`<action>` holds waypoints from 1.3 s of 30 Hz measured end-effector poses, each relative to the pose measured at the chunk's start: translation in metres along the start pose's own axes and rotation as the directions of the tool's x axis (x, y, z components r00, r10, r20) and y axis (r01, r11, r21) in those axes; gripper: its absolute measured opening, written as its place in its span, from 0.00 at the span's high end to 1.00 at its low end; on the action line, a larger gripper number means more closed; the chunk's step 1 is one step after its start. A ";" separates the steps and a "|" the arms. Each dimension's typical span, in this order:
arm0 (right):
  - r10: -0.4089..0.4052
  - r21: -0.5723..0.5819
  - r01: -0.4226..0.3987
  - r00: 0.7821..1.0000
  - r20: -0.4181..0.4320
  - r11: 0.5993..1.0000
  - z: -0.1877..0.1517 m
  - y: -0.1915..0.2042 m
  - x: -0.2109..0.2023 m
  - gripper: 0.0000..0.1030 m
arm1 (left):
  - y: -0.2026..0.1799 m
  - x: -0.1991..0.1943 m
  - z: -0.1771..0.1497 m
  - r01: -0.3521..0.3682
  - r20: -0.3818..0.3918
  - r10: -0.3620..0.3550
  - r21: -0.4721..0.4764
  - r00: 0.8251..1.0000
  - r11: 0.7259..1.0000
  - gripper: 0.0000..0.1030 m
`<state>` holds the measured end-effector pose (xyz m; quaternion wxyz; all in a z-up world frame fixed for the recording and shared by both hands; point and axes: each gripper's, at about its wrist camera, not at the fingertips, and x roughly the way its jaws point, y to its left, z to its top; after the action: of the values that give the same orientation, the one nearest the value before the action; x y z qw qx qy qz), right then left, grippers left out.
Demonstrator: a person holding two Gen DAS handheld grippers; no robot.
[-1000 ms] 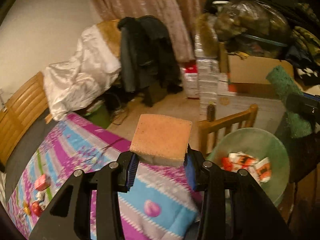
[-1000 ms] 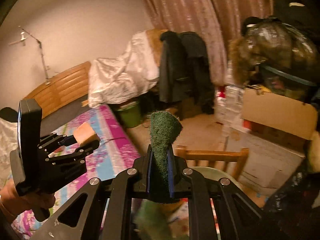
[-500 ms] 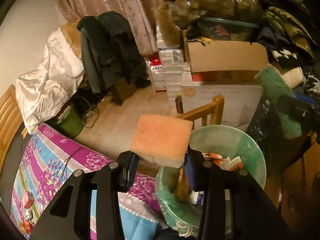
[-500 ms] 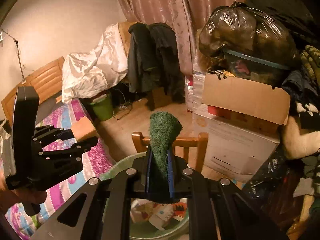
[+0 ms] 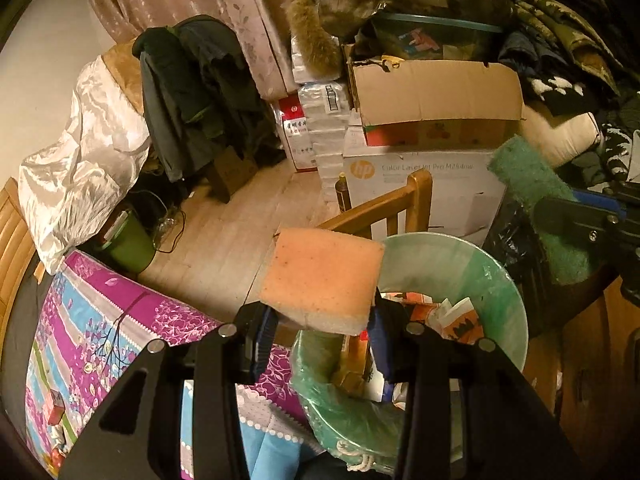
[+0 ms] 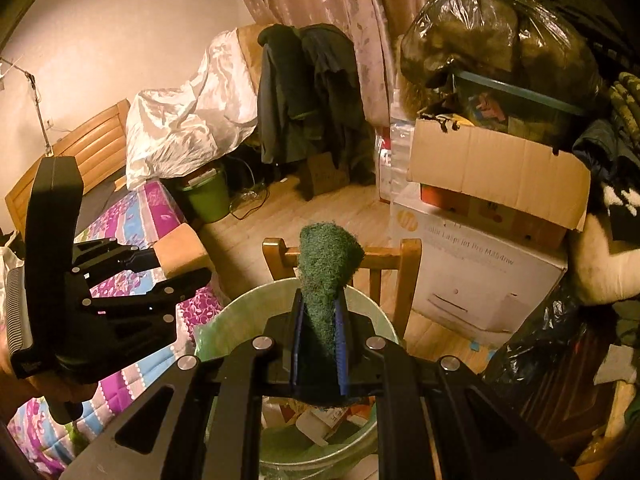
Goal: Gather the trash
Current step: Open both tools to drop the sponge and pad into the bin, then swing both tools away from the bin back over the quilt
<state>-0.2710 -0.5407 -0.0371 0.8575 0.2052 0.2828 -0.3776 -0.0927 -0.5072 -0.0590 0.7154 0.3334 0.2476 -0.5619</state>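
Above the rim of the green-lined bin (image 5: 480, 264), an orange sponge (image 5: 322, 276) is held by its near edge between the pads of the left hand-held gripper (image 5: 320, 328), most of the block standing out free beyond the fingers. Over the same bin (image 6: 224, 320), a dark green scouring pad (image 6: 326, 276) is pinched by the right hand-held gripper (image 6: 320, 344), whose jaws are nearly shut on it; the pad is folded upward into a cone between them.

Both things are judged light and soft. The sponge can be expected to give under pressure and spring back, so a grip low on one edge, as now, should be enough, though it may tilt or twist out if swung. The pad looks thin, rough and floppy; slipping is unlikely, but it could cling to the pads when let go.

Paper scraps and wrappers (image 5: 448, 316) already lie in the bin, which stands just beside the patterned bed cover (image 5: 100, 340).
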 end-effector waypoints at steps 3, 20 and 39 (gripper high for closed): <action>0.009 -0.005 -0.009 1.000 -0.014 1.000 -0.003 0.002 0.004 0.86 | 0.001 0.002 -0.001 0.009 -0.007 -0.009 -0.005 1.000 1.000 0.62; 0.022 0.015 -0.021 0.998 -0.056 1.000 -0.014 -0.002 0.023 0.67 | 0.012 0.011 -0.007 0.185 0.000 -0.186 -0.108 0.983 0.977 0.26; 0.136 -0.052 -0.138 0.990 -0.038 0.989 -0.015 0.049 0.038 0.67 | 0.113 -0.003 -0.096 -0.100 -0.065 0.082 -0.344 0.994 0.934 0.23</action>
<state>-0.2175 -0.5214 -0.0660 0.8817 0.2072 0.2929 -0.3063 0.0177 -0.4163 -0.0975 0.7818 0.2274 0.3446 -0.4672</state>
